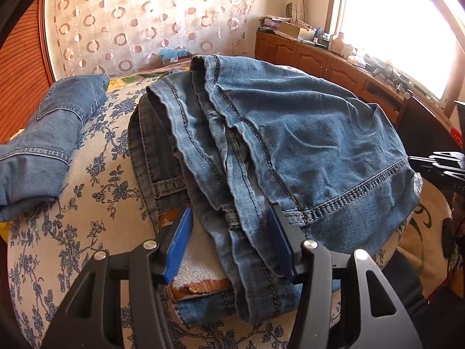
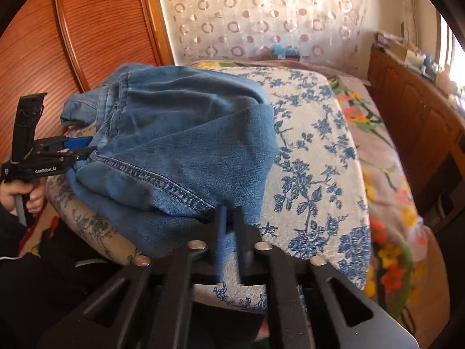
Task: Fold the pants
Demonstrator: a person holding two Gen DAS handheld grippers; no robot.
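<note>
The right hand-held gripper clamped the jeans at the edge; the left hand-held gripper stood half-open astride them. Uneven pulling could undo the fold.

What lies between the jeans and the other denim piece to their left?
Only bare floral cloth separates the jeans from the denim piece; the left wrist view shows it.

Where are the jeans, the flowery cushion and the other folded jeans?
jeans [image 1: 305, 133], left wrist view, wide top panel.
flowery cushion [image 2: 316, 151], right wrist view, bare printed top.
other folded jeans [image 1: 43, 145], left wrist view, its middle.
</note>
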